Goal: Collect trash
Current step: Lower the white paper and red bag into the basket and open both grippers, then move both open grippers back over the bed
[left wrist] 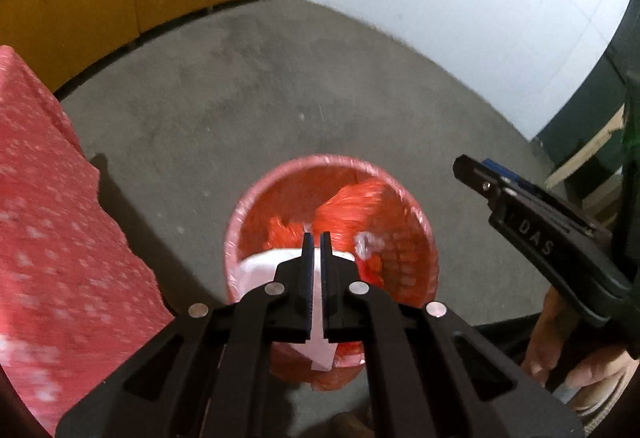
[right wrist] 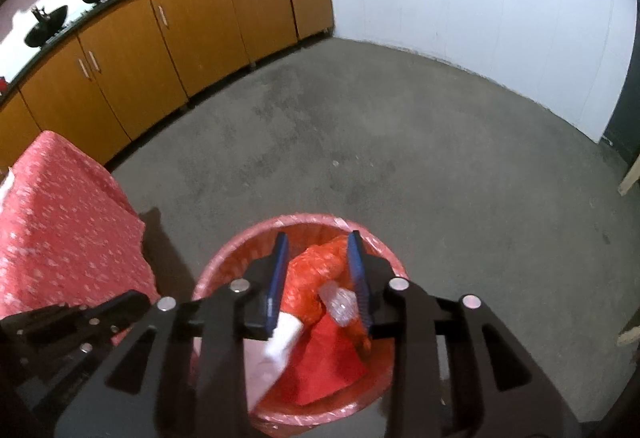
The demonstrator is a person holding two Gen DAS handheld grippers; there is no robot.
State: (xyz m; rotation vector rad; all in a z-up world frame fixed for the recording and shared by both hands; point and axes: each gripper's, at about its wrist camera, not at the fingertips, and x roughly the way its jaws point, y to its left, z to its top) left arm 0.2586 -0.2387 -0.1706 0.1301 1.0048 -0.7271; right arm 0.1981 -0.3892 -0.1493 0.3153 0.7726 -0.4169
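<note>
Grey concrete floor (right wrist: 400, 142) fills most of both views. A run of orange wooden cabinets (right wrist: 168, 38) with a dark countertop lines the far left wall; a white wall (right wrist: 480, 18) meets it at the corner. A table draped in red cloth with small white dots (right wrist: 64, 222) stands at left, just beside the bin.

Round pink-red plastic waste basket lined with a thin red bag (right wrist: 224, 258) sits on the floor directly below both tools. Inside it: crumpled red plastic bag (right wrist: 320, 270), a clear crumpled plastic bottle (right wrist: 340, 304) lying on the red plastic, and a white paper piece (right wrist: 280, 338) toward the near-left side.

Right gripper (right wrist: 320, 278), blue-padded, hangs over the bin mouth with jaws parted; nothing is pressed between the pads, and the bottle lies below the gap, inside the basket. In the left wrist view the same tool (left wrist: 520, 206) enters from the right, a hand (left wrist: 560, 358) on its handle.

Left gripper (left wrist: 316, 262), black, is clenched above the near rim; a thin white strip shows in the slit between its fingers (left wrist: 307, 278), but whether that is paper gripped or the paper in the bin seen through the gap, cannot tell.
</note>
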